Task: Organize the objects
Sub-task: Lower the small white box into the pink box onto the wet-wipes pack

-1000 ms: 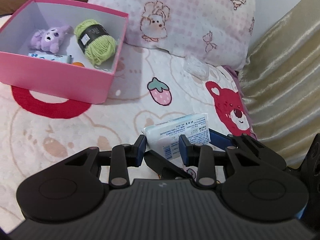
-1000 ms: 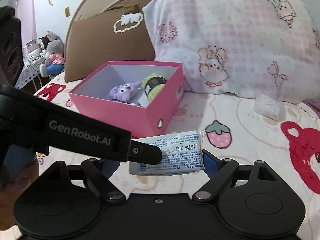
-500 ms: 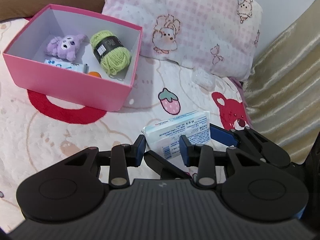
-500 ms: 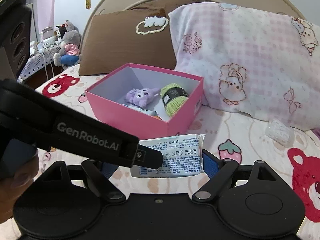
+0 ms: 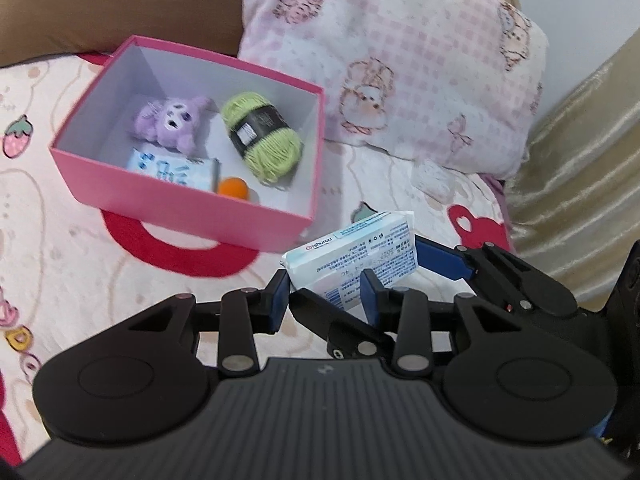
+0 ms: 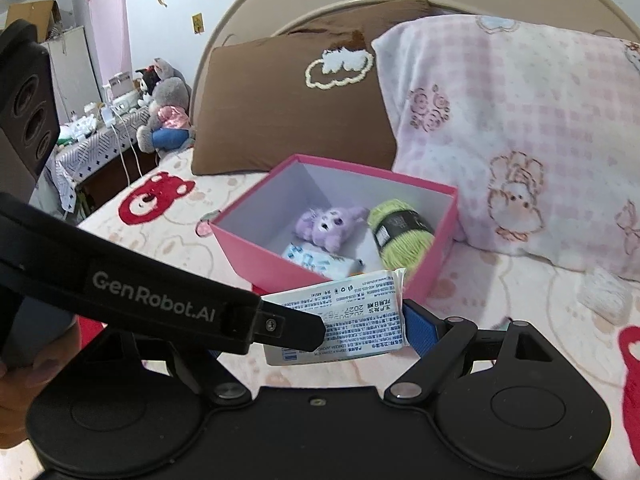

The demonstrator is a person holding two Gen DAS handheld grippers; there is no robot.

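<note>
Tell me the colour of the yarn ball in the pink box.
The yarn ball is light green with a dark paper band around it, clearest in the left wrist view.

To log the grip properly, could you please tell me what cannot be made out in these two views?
- Left wrist view: the tissue pack has its lower edge behind the fingers of the left gripper, so its grip is unclear.
- Right wrist view: the left gripper covers the pack's left end and the right gripper's left finger.
- Both views: the pink box's front wall cuts off the orange ball.
</note>
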